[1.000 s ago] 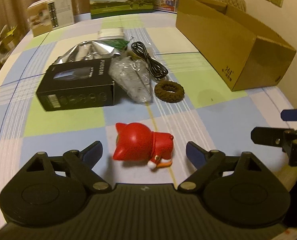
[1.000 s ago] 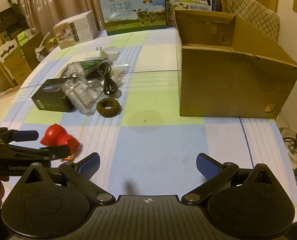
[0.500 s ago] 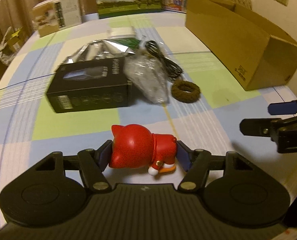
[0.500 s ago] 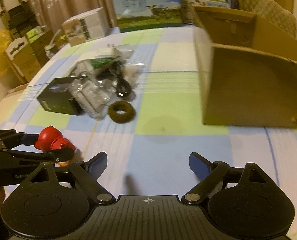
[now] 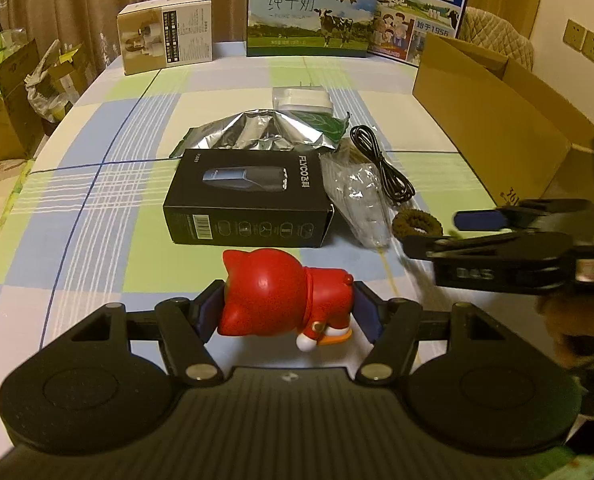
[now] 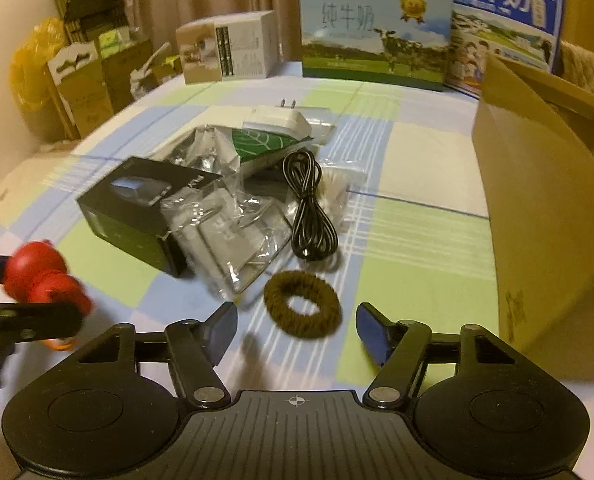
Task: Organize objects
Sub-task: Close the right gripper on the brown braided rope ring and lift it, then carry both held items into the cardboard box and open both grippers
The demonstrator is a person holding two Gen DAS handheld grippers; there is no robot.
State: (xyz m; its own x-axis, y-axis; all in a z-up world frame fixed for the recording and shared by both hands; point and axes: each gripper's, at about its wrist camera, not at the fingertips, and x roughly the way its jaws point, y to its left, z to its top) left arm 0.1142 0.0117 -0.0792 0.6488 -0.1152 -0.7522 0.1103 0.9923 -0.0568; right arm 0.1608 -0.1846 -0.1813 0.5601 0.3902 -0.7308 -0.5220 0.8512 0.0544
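A red cat figurine (image 5: 287, 300) is clamped in the left gripper (image 5: 287, 312), just above the table (image 5: 97, 184). The brown hair tie (image 6: 302, 309) lies straight ahead of the right gripper (image 6: 297, 330) (jaws wide, nothing held), w/ the cardboard box (image 6: 545, 216) to its right.

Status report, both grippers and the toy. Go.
Left gripper shut on red toy. Right gripper open, hair tie between its fingers. Cardboard box open to the right, nothing blocking.
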